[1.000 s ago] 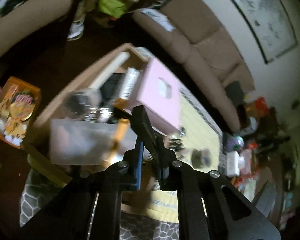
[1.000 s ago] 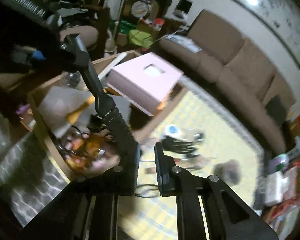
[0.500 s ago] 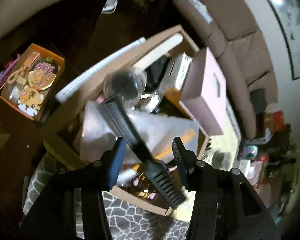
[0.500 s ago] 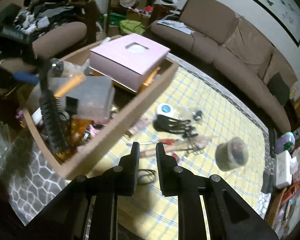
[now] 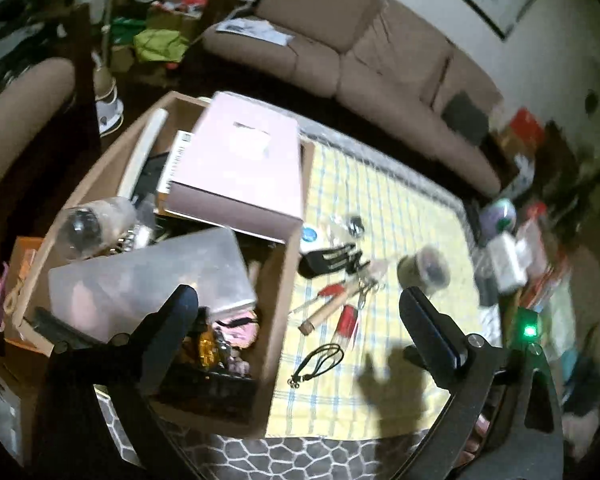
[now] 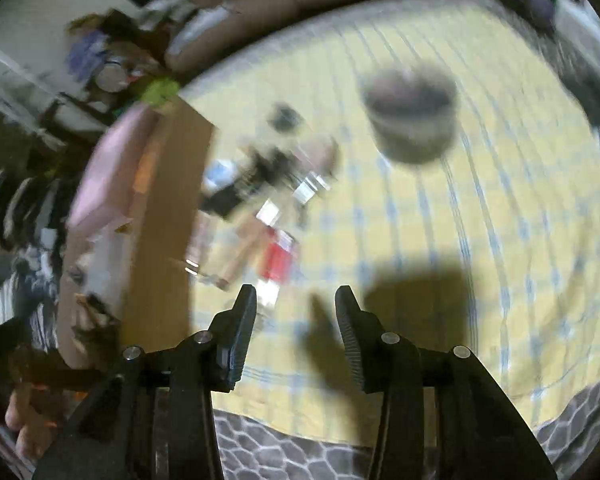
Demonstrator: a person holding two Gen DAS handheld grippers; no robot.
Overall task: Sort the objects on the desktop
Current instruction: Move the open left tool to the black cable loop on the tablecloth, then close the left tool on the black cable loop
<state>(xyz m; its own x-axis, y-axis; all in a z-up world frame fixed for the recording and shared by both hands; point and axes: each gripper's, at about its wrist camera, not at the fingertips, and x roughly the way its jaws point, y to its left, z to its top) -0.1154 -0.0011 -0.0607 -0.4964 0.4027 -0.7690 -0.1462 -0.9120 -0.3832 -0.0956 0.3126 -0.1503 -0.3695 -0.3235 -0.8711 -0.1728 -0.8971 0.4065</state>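
In the left half of the left wrist frame, the cardboard box shows its whole load: pink box, frosted plastic container, and a long black comb at lower left. The right wrist view (badly blurred) shows only the box's brown wall and a hand at lower left. The yellow checked cloth lies bare at lower right of both frames, its edge meeting grey patterned rug. At frame centre lie a black cord, a wooden-handled tool and a round jar. The left gripper is opening, empty; half a second ago the comb lay between its fingers. The right gripper is opening too, nothing between
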